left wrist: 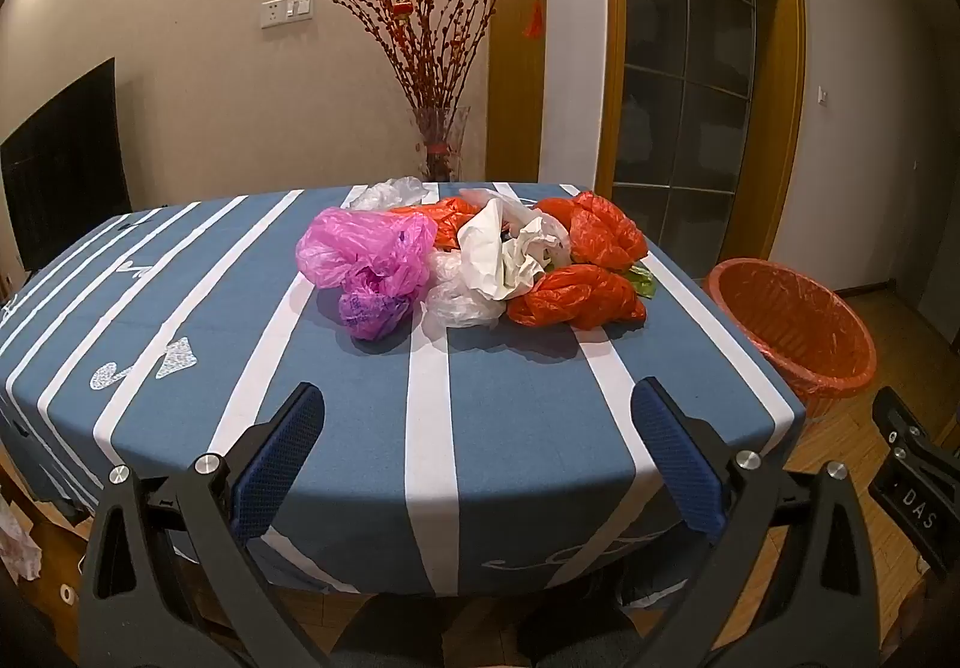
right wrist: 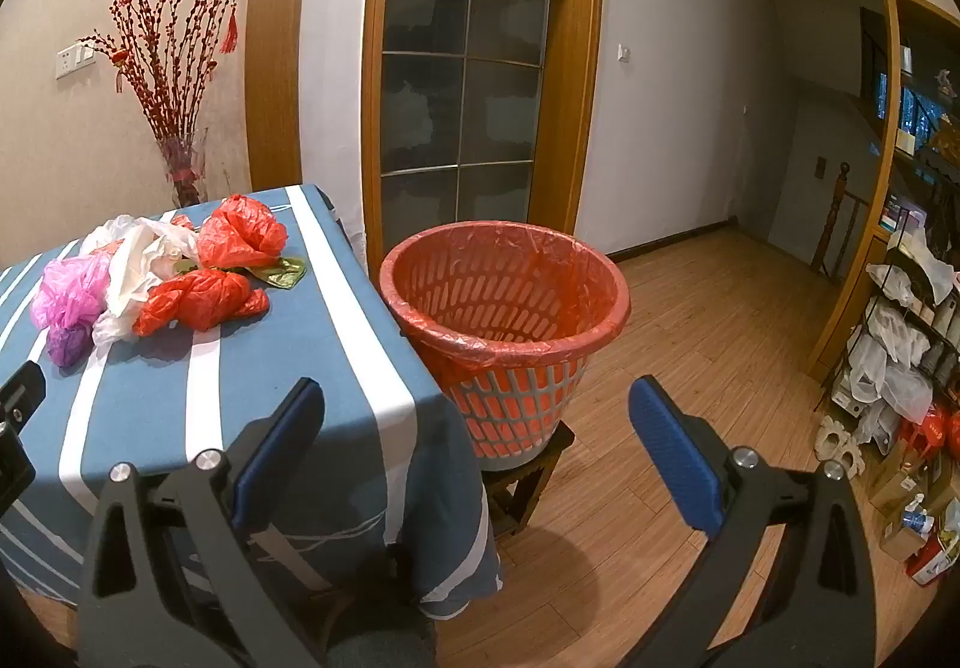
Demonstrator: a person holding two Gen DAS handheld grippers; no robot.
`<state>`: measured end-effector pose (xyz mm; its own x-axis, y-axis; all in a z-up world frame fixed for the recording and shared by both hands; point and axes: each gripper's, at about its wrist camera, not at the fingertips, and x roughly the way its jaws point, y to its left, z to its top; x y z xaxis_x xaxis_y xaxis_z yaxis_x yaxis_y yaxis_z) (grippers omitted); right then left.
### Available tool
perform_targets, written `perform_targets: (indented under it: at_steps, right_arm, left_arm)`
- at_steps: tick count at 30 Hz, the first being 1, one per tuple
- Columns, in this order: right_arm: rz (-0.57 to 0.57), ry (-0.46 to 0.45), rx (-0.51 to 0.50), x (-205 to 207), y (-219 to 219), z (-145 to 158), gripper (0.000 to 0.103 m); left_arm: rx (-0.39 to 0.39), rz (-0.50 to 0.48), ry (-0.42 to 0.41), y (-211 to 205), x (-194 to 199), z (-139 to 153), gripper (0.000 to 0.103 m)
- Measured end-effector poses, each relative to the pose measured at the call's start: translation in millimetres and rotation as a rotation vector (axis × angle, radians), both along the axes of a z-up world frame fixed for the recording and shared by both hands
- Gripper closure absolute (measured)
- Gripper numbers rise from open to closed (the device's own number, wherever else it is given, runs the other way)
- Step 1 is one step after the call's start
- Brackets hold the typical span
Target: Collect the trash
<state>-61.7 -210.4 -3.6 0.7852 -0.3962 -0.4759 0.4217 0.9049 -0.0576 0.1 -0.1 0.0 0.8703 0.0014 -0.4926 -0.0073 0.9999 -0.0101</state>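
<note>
Both grippers idle at the near table edge, nothing held. Left gripper (left wrist: 477,416): fingers spread wide, aimed straight at the heap of crumpled plastic bags (left wrist: 474,263) lying mid-table (left wrist: 510,398), well ahead of the tips. Heap's long axis runs crosswise to my approach. Right gripper (right wrist: 474,416): fingers also spread, pointing at the lined orange basket (right wrist: 507,302) just off the table's right edge; heap sits ahead-left of it. I judge left squarer to the pink bag (left wrist: 366,260); right nearer the red ones.
</note>
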Motion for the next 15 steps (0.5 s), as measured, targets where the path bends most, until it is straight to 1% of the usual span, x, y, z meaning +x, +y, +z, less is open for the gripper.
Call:
perform_targets:
  at_steps: [15]
  right_arm:
    - [0.000, 0.000, -0.002, -0.1, 0.2, 0.4, 0.004]
  left_arm:
    - [-0.002, 0.000, 0.002, 0.1, 0.1, 0.0, 0.002]
